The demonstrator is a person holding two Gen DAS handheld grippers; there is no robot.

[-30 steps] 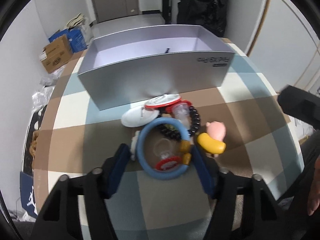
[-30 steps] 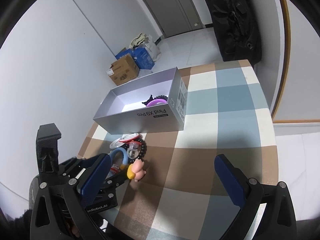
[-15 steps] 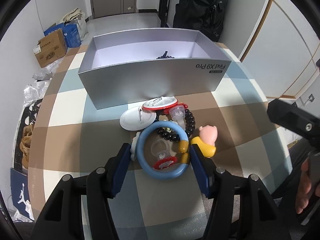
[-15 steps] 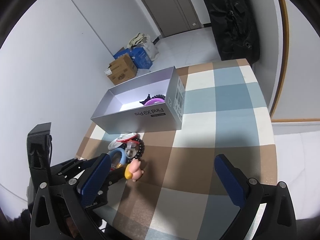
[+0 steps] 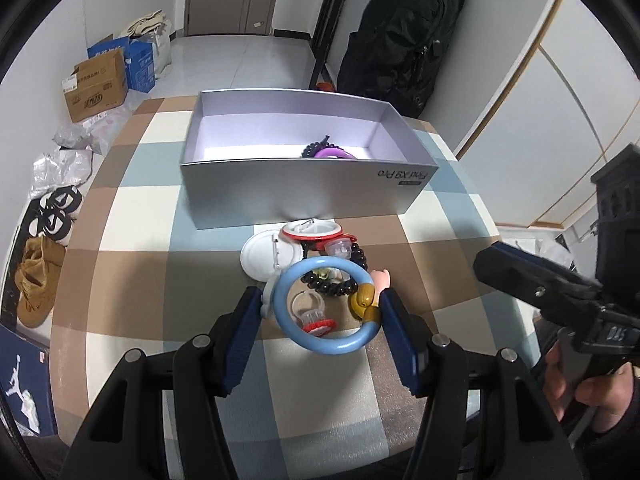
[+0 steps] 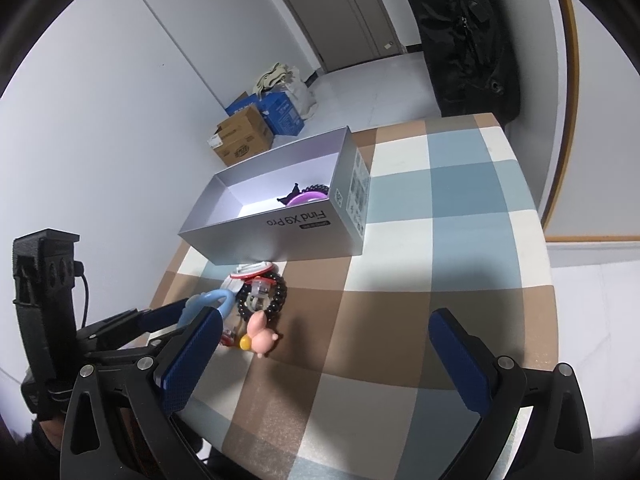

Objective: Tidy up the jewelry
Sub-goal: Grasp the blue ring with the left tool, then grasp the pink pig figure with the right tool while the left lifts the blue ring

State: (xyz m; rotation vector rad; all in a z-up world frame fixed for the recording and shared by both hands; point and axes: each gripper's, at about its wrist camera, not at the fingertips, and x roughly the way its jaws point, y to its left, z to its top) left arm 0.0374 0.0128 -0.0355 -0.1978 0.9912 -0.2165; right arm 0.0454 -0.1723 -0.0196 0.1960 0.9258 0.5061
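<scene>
Between the left gripper (image 5: 326,318) fingers, a big, smooth, light blue ring (image 5: 326,308) with a yellow bead is pinched. The right gripper (image 6: 324,354) fingers are spread wide.

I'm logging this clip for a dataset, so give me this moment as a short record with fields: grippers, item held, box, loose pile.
left hand-held gripper: shut on blue ring
blue ring: raised off the pile, spanning the two fingers
right hand-held gripper: open, holds nothing, above the checked tablecloth
silver box: open top, holds a purple bangle and a dark piece
loose pile: black bead bracelet, white round badge, pink figure, in front of the box
</scene>
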